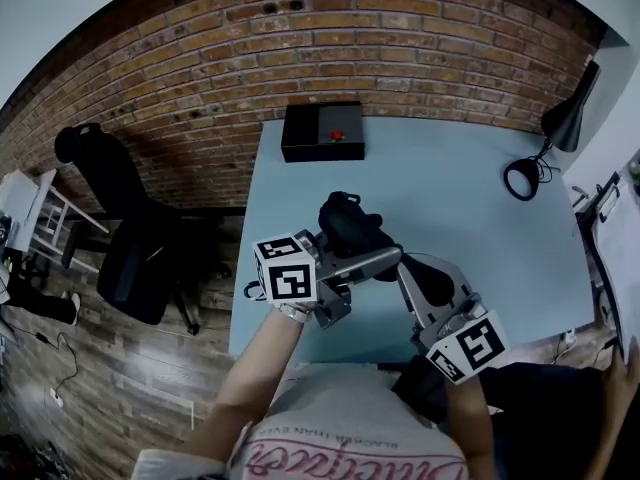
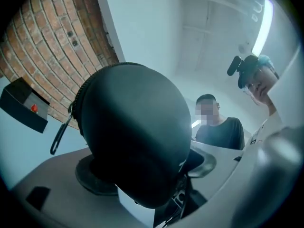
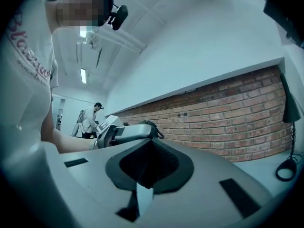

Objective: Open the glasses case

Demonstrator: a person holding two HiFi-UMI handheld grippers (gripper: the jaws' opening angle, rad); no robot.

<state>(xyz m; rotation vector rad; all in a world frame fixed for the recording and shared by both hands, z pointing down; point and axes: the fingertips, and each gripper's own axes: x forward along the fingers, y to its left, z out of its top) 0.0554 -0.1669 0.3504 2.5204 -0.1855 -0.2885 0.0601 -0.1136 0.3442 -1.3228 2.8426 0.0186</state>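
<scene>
The black zip-up glasses case (image 1: 350,226) sits near the front middle of the light-blue table (image 1: 470,218). In the left gripper view the case (image 2: 133,137) fills the middle, deep between the jaws of my left gripper (image 2: 149,167). Those jaws stand wide apart. The case hides part of each pad, and I see no pressing. Its zipper pull (image 2: 61,133) hangs free on the left. My right gripper (image 3: 147,163) is shut with nothing seen between its pads. It points at the brick wall, to the right of the left gripper (image 3: 124,133) and apart from the case (image 3: 151,124).
A black box with a red button (image 1: 322,133) stands at the table's far left edge. A black desk lamp (image 1: 565,118) and its cable ring (image 1: 520,178) are at the far right. A dark office chair (image 1: 130,238) stands left of the table. People stand in the background.
</scene>
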